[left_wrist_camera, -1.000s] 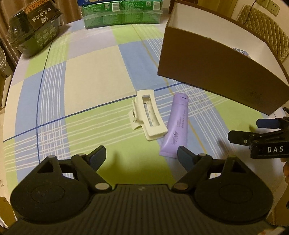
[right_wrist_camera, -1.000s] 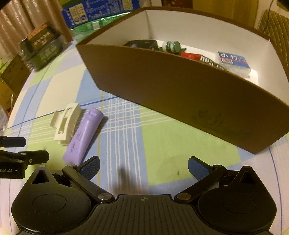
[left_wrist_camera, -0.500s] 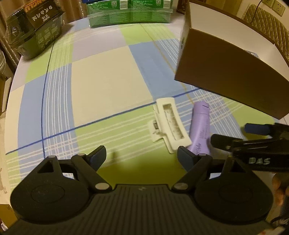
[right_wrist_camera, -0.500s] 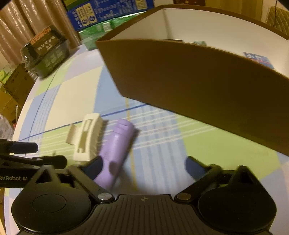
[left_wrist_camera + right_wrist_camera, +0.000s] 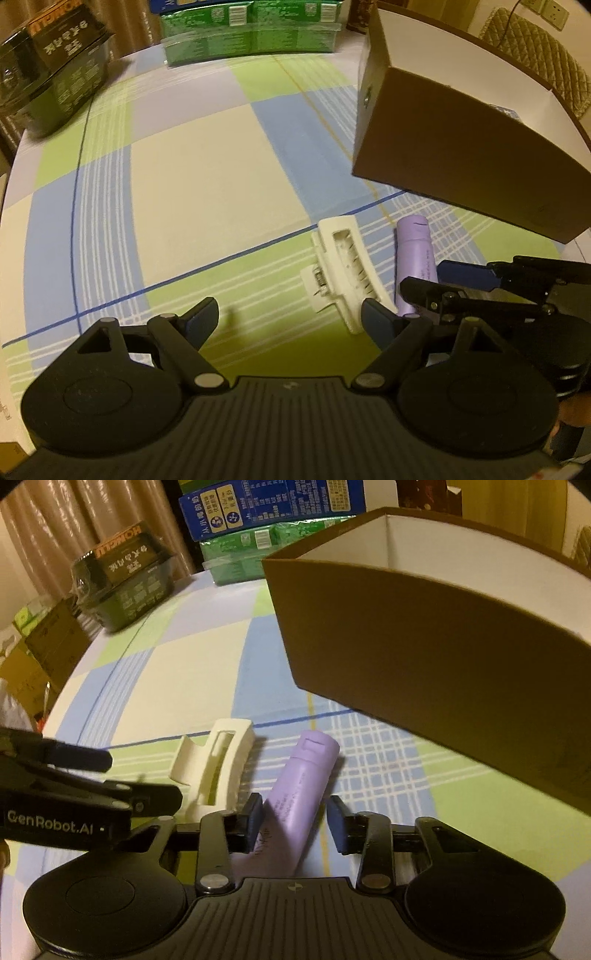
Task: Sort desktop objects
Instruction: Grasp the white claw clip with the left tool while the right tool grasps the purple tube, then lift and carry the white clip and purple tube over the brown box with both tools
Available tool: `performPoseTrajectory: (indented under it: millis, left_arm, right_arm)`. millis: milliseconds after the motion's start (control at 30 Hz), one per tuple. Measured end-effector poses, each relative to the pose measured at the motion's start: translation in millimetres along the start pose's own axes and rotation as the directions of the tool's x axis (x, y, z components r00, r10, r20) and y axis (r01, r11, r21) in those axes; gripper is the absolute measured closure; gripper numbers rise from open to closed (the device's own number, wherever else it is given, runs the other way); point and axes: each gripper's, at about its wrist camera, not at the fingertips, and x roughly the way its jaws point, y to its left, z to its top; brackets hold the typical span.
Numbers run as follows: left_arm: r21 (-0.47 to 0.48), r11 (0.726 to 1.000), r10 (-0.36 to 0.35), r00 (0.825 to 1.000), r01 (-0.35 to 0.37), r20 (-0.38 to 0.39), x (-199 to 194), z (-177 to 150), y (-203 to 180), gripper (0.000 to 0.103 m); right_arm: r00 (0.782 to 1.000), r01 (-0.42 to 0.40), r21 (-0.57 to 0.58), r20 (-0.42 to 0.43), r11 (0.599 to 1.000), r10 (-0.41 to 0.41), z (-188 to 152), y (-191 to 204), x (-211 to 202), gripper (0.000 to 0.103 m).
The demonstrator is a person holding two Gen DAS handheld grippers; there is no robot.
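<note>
A sec ago our right hand-held gripper (image 5: 295,821) stood wide open and short of the purple tube (image 5: 301,794); now it has come in over the tube's lower half and its jaws are closing, w/ the tube between them; the left pad looks to touch the tube's side, the right pad still shows a sliver of gap, so we'd call it not yet gripped. The tube itself hasn't shifted; it lies flat on the checked tabletop (image 5: 184,192), cap end toward the brown box (image 5: 424,657), just beside the cream hair clip (image 5: 218,764).

Our left hand-held gripper (image 5: 291,317) has drifted so the clip (image 5: 343,273) now sits close by its right finger, not between the two; jaws wide apart, nothing held, same as a sec ago.

What it means, as we read it: the tube is the item in hand for sorting, prob. bound for the box, which is open-topped and near; the clip looks next, for the left side. Risk: the tube is soft and round, so a pinch low on the body may squash it or let it tip once lifted; the clip is close enough to get nudged.
</note>
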Motion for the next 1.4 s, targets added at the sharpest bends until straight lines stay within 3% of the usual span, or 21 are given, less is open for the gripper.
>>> performPoseTrajectory:
  millis: [333, 533, 667, 733, 800, 1033, 1400]
  left_arm:
    - [0.042, 0.998, -0.041, 0.999, 0.041, 0.009, 19, 16, -26, 0.023]
    - [0.047, 0.998, -0.028, 0.999, 0.029, -0.028, 41, 23, -31, 0.037]
    - [0.054, 0.998, -0.026, 0.999, 0.028, -0.042, 48, 22, -32, 0.050]
    - [0.070, 0.997, -0.012, 0.999, 0.014, -0.031, 46, 19, -33, 0.054]
    - [0.073, 0.997, 0.000, 1.000, 0.002, -0.019, 42, 16, -30, 0.063]
    - [0.005, 0.998, 0.058, 0.998, -0.058, -0.023, 29, -5, -2, 0.064]
    - [-0.103, 0.986, 0.125, 0.991, -0.129, -0.045, 10, -32, 37, 0.064]
  right_arm:
    - [0.998, 0.057, 0.039, -0.003, 0.998, -0.056, 2, -26, -9, 0.070]
    - [0.998, 0.069, 0.047, -0.004, 0.997, -0.069, 1, -34, -14, 0.070]
    - [0.998, 0.067, 0.046, -0.009, 0.997, -0.067, 1, -36, -14, 0.069]
    - [0.998, 0.064, 0.047, -0.012, 0.997, -0.064, 1, -36, -13, 0.069]
    - [0.998, 0.062, 0.037, -0.013, 0.997, -0.061, 2, -36, -13, 0.069]
    - [0.999, 0.040, -0.024, -0.025, 0.999, -0.041, 0, -32, -5, 0.054]
    - [0.996, 0.093, -0.190, 0.019, 0.977, -0.091, 7, -17, 18, 0.056]
